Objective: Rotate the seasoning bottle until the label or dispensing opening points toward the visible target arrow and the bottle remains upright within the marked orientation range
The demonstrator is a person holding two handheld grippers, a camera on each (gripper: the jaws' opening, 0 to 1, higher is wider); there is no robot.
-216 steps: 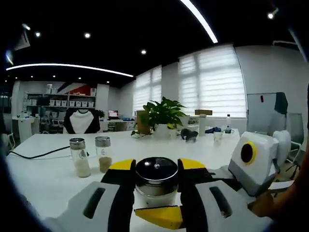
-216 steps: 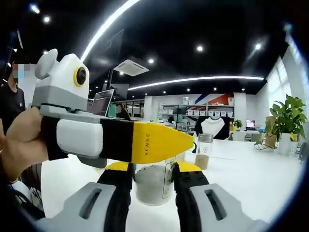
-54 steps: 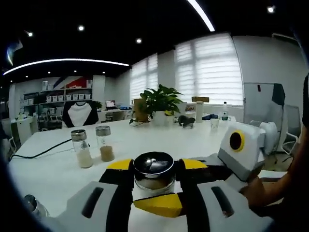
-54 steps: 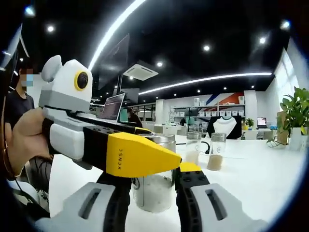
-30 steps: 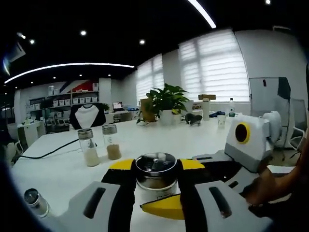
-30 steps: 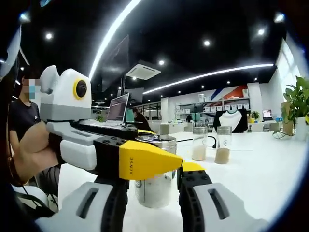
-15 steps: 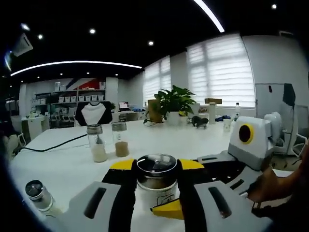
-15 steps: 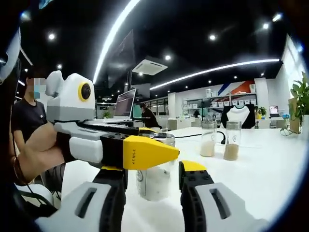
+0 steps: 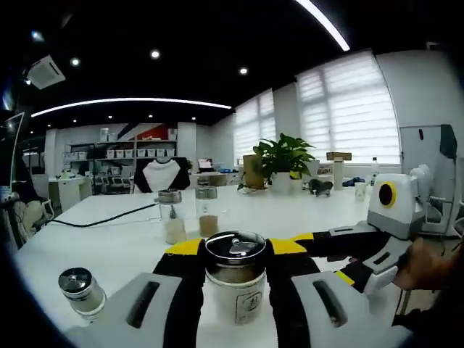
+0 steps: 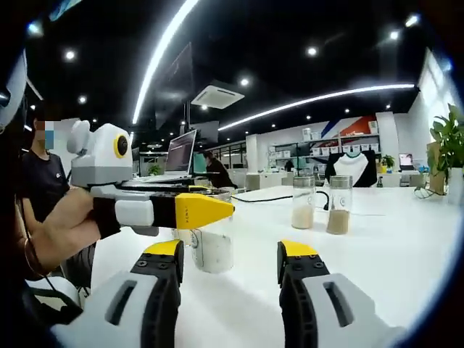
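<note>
Backed off: right gripper (image 10: 228,264) now spread, clear of seasoning bottle (image 9: 235,279). Left gripper (image 9: 233,257) pinching it upright on tabletop (image 9: 109,239). Rotation under way; next, regrasp and twist.

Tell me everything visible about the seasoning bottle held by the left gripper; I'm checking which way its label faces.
The seasoning bottle stands upright on the white table, between the left gripper's jaws, which close on it just below its shiny metal cap. Its clear body holds pale granules. A white label with dark print faces the left gripper view. In the right gripper view it sits ahead, clear of the open right gripper.
</note>
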